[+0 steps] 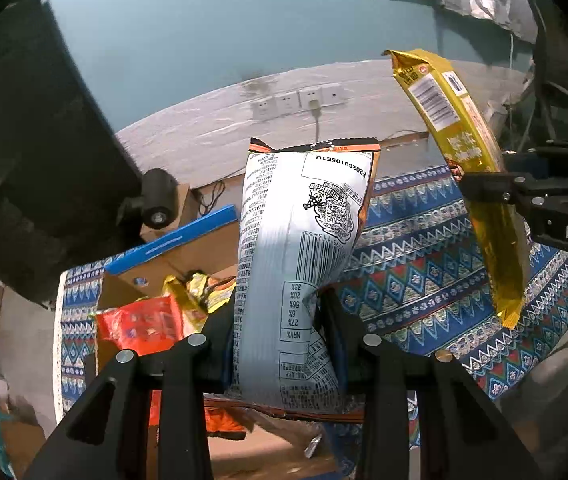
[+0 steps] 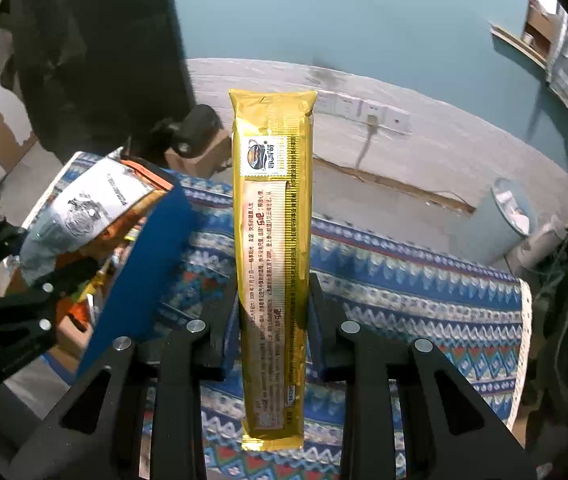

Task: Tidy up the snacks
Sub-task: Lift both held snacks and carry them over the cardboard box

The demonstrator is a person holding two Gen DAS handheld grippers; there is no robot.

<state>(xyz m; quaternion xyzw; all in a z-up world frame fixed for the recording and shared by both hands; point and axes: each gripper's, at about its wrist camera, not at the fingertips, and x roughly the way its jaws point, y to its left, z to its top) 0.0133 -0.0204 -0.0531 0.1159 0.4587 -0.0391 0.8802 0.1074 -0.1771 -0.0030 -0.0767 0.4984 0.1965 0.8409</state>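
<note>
1. Grippers: two. The left gripper (image 1: 276, 320) is clamped on a bag; the right gripper (image 2: 272, 308) is clamped on a long packet.
2. Silver chip bags: one (image 1: 300, 264), printed back facing the left camera.
3. Long gold packets: one (image 2: 272, 264), upright between the right jaws.
4. Cardboard boxes: one (image 1: 204, 256), with a blue flap (image 1: 172, 240), flaps open.
5. Snack packs lying in the box: at least three show, one red (image 1: 140, 320), one gold (image 1: 188, 300), one orange (image 1: 224, 424); more may lie hidden beneath.
6. Patterned cloths: one (image 1: 424, 280), blue zigzag bands.
7. Wall sockets: four (image 1: 298, 100) in a row, one with a plug.
</note>
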